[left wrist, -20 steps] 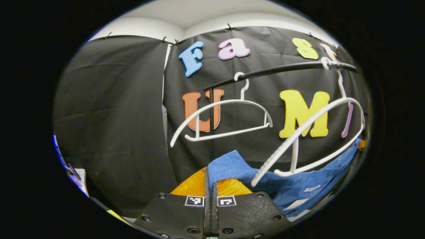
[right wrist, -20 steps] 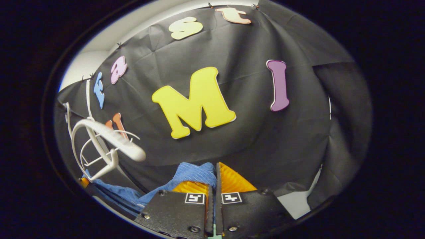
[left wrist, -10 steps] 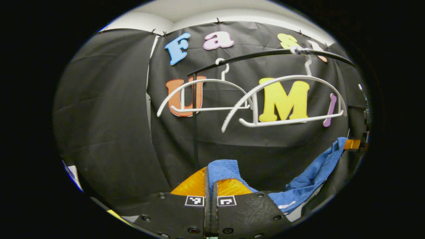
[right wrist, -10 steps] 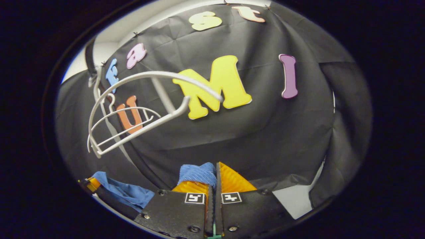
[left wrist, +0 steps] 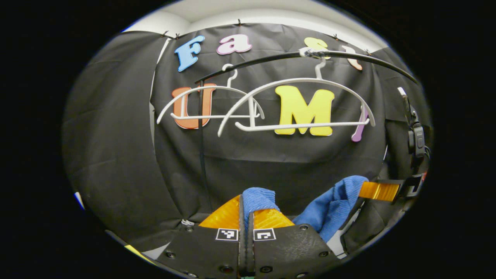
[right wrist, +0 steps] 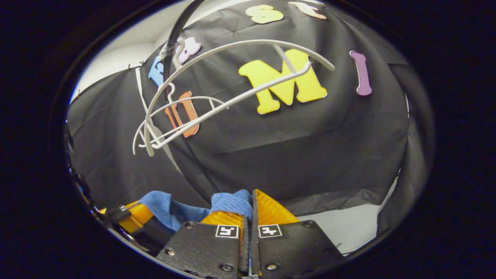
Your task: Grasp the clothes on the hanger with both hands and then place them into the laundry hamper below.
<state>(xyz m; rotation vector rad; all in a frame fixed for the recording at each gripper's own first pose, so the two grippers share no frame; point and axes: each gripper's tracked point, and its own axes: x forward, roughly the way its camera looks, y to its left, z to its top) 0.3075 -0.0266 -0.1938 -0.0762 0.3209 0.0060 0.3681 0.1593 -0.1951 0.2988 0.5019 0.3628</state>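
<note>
A blue ribbed garment (left wrist: 329, 203) hangs slack between my two grippers, below the hangers. My left gripper (left wrist: 246, 207) is shut on one bunched end of it, which pokes up between the fingers. The other end runs right to the right gripper (left wrist: 381, 190), seen far off at the edge. In the right gripper view, my right gripper (right wrist: 251, 209) is shut on the garment (right wrist: 228, 201), and the cloth trails left to the left gripper (right wrist: 130, 213). Two bare white hangers (left wrist: 298, 104) hang on a black rail (left wrist: 348, 56) above.
The black cloth wall stands close behind the rail. A second white hanger (left wrist: 205, 102) hangs left of the first one. A pale floor strip (right wrist: 348, 228) shows low at the right in the right gripper view.
Both grippers have dropped and drawn back from the rail with the garment. The hangers now sit higher in both views and swing back level. The cloth between the grippers has gone slack.
</note>
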